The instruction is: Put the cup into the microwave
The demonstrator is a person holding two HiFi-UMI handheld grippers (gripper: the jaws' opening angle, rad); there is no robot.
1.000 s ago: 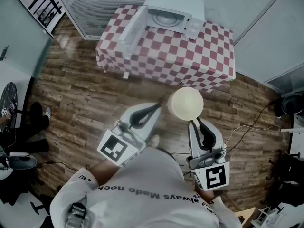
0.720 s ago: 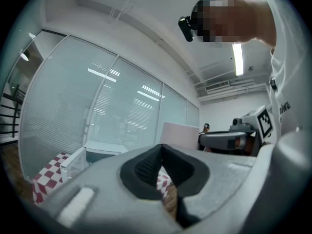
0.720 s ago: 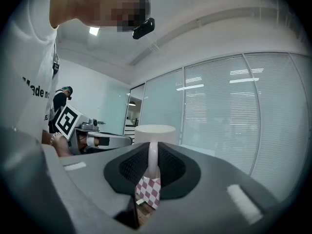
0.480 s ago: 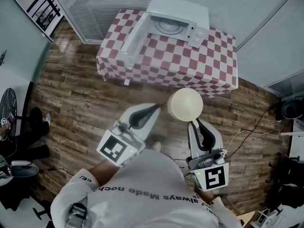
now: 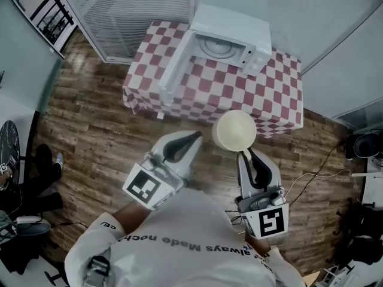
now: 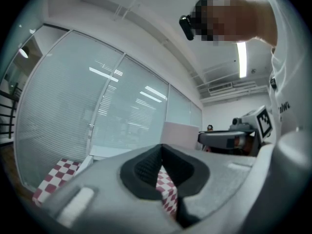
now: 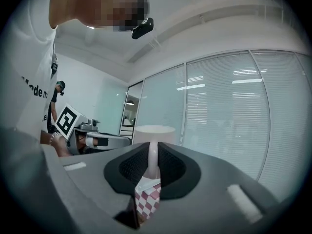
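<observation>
A cream cup (image 5: 234, 131) hangs in the air in front of me, with my right gripper (image 5: 244, 154) shut on its handle. In the right gripper view the cup (image 7: 154, 132) rises above the jaws, its handle pinched between the pads. The white microwave (image 5: 227, 31) stands on the far side of the checkered table (image 5: 263, 94), its door (image 5: 175, 64) swung wide open to the left and the turntable showing inside. My left gripper (image 5: 192, 137) is shut on nothing, held level beside the cup; its jaws meet in the left gripper view (image 6: 162, 165).
The table stands on a wooden floor (image 5: 90, 130) against glass walls with blinds (image 5: 119, 11). Cables (image 5: 311, 172) trail over the floor at the right. Chairs and dark gear (image 5: 18, 184) sit at the far left.
The table and microwave have drifted lower and nearer in the head view, so I have moved toward them. Both grippers and the cup keep their places relative to me.
</observation>
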